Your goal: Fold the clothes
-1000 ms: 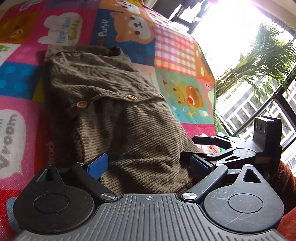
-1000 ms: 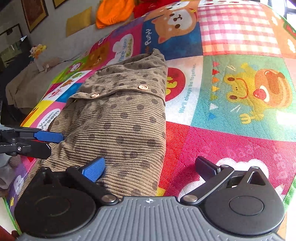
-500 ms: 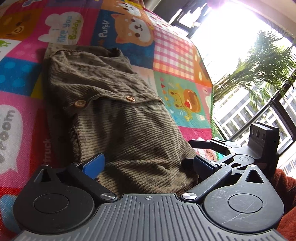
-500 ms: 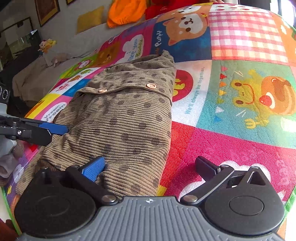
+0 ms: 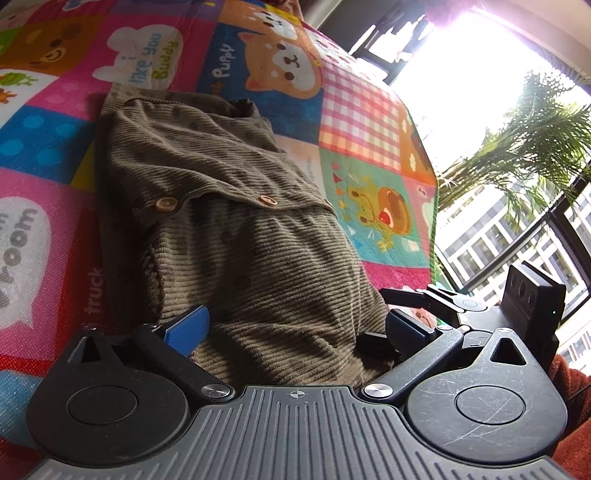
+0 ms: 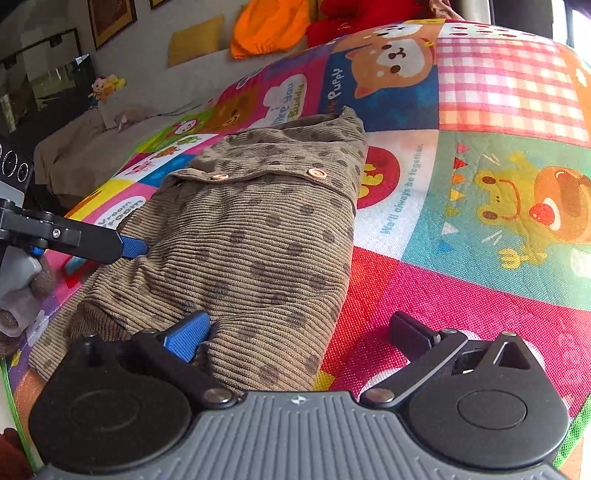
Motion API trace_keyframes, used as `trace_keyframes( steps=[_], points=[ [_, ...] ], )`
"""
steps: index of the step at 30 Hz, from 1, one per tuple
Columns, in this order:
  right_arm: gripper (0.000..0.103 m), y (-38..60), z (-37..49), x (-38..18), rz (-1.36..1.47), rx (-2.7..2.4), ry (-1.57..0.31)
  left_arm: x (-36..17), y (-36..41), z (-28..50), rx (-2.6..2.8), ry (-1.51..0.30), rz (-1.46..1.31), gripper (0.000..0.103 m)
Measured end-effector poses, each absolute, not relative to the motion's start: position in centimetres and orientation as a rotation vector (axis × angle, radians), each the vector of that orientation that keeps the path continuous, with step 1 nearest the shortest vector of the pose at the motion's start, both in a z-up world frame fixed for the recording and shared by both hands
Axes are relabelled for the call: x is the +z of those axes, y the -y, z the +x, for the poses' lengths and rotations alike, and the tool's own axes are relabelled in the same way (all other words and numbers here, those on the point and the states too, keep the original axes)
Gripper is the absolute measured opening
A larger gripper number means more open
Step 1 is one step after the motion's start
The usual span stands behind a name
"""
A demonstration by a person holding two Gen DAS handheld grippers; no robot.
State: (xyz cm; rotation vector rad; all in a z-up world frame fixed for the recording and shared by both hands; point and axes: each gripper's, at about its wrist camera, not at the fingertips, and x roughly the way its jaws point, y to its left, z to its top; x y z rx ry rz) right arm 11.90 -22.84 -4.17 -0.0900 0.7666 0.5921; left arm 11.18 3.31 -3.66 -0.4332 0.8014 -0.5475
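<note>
A brown corduroy garment [image 5: 236, 229] with dark dots and wooden buttons lies partly folded on a colourful play mat [image 5: 373, 122]; it also shows in the right wrist view [image 6: 258, 236]. My left gripper [image 5: 295, 328] is open, its jaws straddling the garment's near hem. My right gripper [image 6: 299, 332] is open, its blue left finger [image 6: 186, 334] on the garment's near right corner, the other finger over bare mat. The right gripper shows at the right in the left wrist view [image 5: 443, 310]. The left gripper's blue tip [image 6: 133, 246] touches the garment's left edge.
The mat [image 6: 480, 192] has cartoon panels. Orange [image 6: 269, 29] and red [image 6: 354, 18] items lie beyond its far end. A grey sofa with a cloth [image 6: 92, 151] is at left. A bright window with a palm [image 5: 524, 140] is at right.
Both grippers have moved a little closer to the garment's near hem. Both stay open. The garment has not moved.
</note>
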Motion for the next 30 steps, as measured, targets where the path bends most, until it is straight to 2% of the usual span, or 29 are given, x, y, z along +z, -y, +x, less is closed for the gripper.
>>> trace_keyframes(
  steps=[10,18,24,30],
  points=[
    [0.103,22.8,11.4,-3.7,-0.158,0.558,-0.811,-2.8,-3.5,9.2,-0.495,-0.820,-0.367,0.103],
    [0.103,22.6,10.2,-0.1,-0.208,0.510,-0.524,-2.6,-3.0,9.3,-0.463,-0.836,-0.331,0.103],
    [0.103,20.3,11.8,-2.9,-0.383,0.489,-0.628,-0.9,-3.3,9.6,-0.479,-0.794,-0.347,0.103],
    [0.103,20.7,12.8,-2.2,-0.352,0.528,-0.641,1.2,-4.2,13.8,-0.543,-0.661,-0.435,0.103]
  ],
)
